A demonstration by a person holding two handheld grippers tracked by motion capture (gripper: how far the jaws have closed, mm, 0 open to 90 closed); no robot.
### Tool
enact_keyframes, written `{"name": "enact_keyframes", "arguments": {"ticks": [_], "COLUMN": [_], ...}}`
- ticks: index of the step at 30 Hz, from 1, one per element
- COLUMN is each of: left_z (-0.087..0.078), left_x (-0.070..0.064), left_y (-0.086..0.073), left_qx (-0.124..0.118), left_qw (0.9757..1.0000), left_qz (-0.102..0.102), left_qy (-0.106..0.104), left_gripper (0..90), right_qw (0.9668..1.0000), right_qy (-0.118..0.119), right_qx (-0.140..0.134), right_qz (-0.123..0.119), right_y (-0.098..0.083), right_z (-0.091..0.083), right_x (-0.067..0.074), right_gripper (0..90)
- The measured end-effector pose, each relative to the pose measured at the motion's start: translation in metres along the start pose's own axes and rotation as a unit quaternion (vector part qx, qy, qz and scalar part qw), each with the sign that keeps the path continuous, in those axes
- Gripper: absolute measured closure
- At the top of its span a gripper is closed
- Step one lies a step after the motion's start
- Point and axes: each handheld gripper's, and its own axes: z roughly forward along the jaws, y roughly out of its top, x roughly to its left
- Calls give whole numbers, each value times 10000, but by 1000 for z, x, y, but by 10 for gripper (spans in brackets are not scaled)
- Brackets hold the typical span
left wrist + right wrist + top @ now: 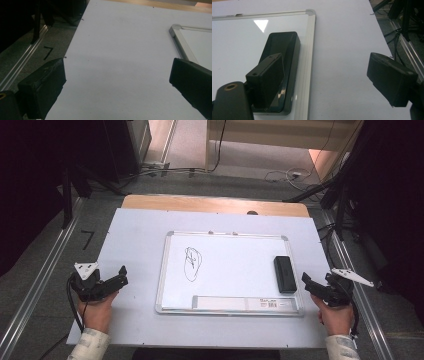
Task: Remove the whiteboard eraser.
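My right tool [306, 281], jaws wide and empty, should straddle the black rectangular eraser [285, 274] squarely on the silver-framed whiteboard [230, 270]

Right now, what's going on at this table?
A person holds a two-jaw gripper in each hand at either side of a whiteboard lying flat on the table. The board carries a black scribble, and a black eraser lies on it near its right edge. The right gripper is open, close beside the eraser but not touching it. The left gripper is open over bare table, off the board's left edge. Nothing is held yet.
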Motion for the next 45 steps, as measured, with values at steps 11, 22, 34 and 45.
{"name": "enact_keyframes", "arguments": {"ticks": [11,22,34,45], "left_z": [1,2,2,3], "left_x": [0,0,-1,0], "left_y": [0,0,0,0], "left_qx": [14,20,15,17], "left_qw": [10000,10000,10000,10000], "left_qz": [-20,-10,-11,-14], "left_qy": [24,13,17,7], "left_gripper": [11,12,11,12], "right_qw": [9999,9997,9992,9978], "right_qy": [85,137,129,140], "right_qx": [49,132,275,502], "right_qz": [-86,-174,-269,-409], "right_y": [2,4,11,15], "right_z": [6,14,30,54], "right_x": [10,20,38,54], "right_gripper": [129,129,91,116]}}
